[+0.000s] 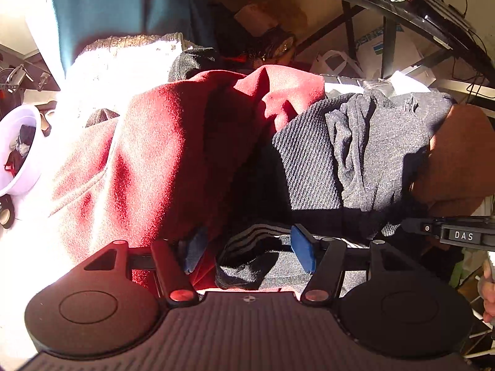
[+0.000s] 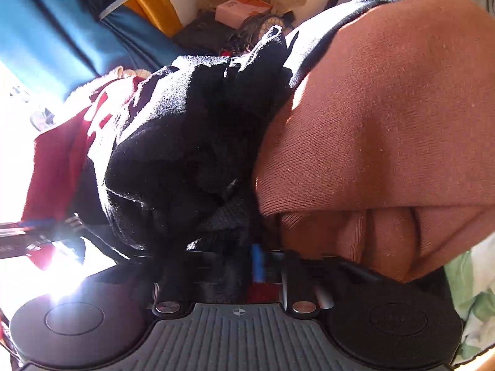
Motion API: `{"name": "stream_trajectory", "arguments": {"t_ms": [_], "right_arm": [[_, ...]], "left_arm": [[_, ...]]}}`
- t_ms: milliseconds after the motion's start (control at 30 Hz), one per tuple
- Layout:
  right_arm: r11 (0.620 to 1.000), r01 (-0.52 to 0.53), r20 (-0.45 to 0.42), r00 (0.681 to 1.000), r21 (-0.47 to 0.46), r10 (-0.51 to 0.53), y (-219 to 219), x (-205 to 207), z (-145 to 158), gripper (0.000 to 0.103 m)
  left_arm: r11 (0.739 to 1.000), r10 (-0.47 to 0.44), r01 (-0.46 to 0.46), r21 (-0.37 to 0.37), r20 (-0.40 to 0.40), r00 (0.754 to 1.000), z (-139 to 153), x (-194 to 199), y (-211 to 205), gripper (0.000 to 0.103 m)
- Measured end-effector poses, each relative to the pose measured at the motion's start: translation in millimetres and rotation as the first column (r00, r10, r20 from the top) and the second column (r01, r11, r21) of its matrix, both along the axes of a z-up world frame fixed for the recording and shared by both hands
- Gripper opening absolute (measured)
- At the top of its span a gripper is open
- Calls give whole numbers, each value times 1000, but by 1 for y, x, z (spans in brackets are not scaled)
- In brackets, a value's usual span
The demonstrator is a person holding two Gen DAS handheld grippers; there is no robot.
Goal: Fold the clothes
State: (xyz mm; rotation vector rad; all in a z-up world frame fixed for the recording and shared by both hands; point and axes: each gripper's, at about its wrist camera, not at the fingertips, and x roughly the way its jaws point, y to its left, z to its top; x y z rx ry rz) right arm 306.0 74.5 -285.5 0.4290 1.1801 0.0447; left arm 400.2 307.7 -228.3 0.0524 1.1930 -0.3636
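Left gripper [image 1: 250, 247] gapes over the striped grey cloth [image 1: 247, 256], gripping nothing; right gripper [image 2: 258, 262] pinched tight, apparently on black knit garment [image 2: 185, 154], so lift slowly, clear of the rust-brown ribbed sweater [image 2: 386, 123].

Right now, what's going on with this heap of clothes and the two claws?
A person is working through a pile of laundry with a handheld claw in each hand. The left claw stands open over a dark striped garment, with a red garment draped beside it. The right claw looks closed down in the folds of a black garment, next to a rust-orange knit. Nothing looks folded yet; the clothes lie bunched together.
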Motion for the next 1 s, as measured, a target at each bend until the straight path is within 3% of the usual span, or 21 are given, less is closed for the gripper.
{"name": "stream_trajectory", "arguments": {"t_ms": [233,400,500,533,567,600,633,667,700,800,900,1000], "right_arm": [[992,56,47,997,114,-61,-32,-42,31,2],[988,114,26,993,103,-118,-54,-78,47,0],[982,162,-13,987,100,-162,-61,-95,46,0],[979,172,-25,985,106,-170,-62,-100,43,0],[979,170,-31,985,113,-168,-62,-101,40,0],[981,163,-35,987,110,-160,-59,-99,37,6],[983,151,-32,988,101,-149,-55,-95,35,19],[988,131,-13,991,78,-130,-49,-88,36,27],[992,111,6,994,54,-111,-42,-82,36,44],[999,43,67,997,21,-44,-22,-54,39,50],[995,20,110,994,94,-30,-6,-22,44,52],[997,22,156,987,68,-32,12,8,51,78]], "left_arm": [[994,-99,99,-49,-8,995,-3,31,-15,68],[983,-142,138,-121,-21,990,-15,44,-31,68],[981,-167,159,-112,-60,984,-33,42,-42,67],[980,-174,166,-112,-72,982,-39,40,-45,61],[979,-179,170,-109,-76,981,-42,38,-46,43],[979,-183,174,-106,-77,980,-44,35,-47,32],[978,-190,183,-104,-57,980,-42,31,-47,20],[976,-197,192,-101,-38,980,-40,26,-47,15],[975,-203,200,-98,-18,979,-37,22,-46,14],[977,-191,192,-97,15,981,-24,7,-38,6],[976,-185,186,-111,21,983,-13,-9,-27,5],[979,-177,176,-101,-3,984,-11,-19,-17,5]]}}
